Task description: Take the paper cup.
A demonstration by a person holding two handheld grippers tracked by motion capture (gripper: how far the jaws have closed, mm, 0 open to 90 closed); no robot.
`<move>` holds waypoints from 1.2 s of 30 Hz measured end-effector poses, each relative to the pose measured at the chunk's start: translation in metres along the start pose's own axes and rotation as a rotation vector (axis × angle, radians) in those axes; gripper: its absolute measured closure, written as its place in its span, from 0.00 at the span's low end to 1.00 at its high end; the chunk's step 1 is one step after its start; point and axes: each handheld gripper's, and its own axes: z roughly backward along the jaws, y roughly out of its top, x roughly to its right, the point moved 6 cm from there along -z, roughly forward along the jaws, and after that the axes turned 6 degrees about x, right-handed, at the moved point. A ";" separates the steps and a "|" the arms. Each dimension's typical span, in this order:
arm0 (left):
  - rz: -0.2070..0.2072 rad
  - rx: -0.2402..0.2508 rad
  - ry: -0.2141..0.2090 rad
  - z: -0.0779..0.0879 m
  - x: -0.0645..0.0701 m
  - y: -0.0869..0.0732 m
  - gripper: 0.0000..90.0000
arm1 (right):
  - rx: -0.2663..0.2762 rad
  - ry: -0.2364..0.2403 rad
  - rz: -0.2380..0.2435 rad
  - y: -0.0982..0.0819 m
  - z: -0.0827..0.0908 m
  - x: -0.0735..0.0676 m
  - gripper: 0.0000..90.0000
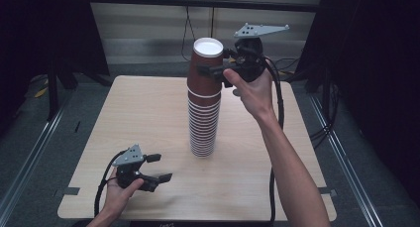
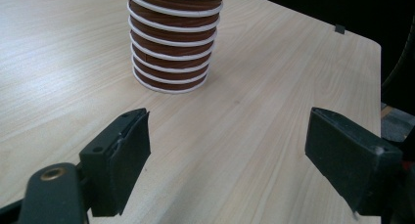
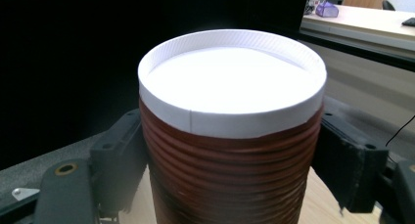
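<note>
Hands enter from the near edge of a light wooden table (image 1: pixel 148 113), each holding a two-jaw gripper. Nearest, the left gripper (image 1: pixel 159 167) hovers low over the table's front left part, its jaws spread wide with nothing between them; in the left gripper view bare tabletop shows between the two black pads (image 2: pixel 128 153), and the foot of the cup stack (image 2: pixel 171 53) stands well beyond them. Farther in, near the table's middle, the tall stack of upside-down brown paper cups (image 1: pixel 204 113) stands upright, white rims banding its sides. At its top, the right gripper (image 1: pixel 210 70) has its jaws closed on the uppermost cup (image 3: pixel 230 150), one pad on each ribbed side just below the white base.
</note>
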 end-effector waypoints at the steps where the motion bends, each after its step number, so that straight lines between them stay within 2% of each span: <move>1: 0.000 -0.004 0.002 0.000 0.000 0.000 0.19 | 0.007 -0.001 0.001 0.002 0.001 0.000 0.23; 17: 0.001 -0.004 0.002 0.000 0.000 0.000 0.19 | 0.090 -0.004 -0.007 0.016 0.008 -0.003 0.24; 27: 0.002 -0.009 0.000 -0.001 -0.001 -0.001 0.19 | 0.113 -0.008 -0.005 0.021 0.011 -0.004 0.24; 36: 0.000 -0.008 0.001 0.000 -0.001 -0.001 0.19 | 0.157 -0.015 -0.007 0.026 0.018 -0.005 0.24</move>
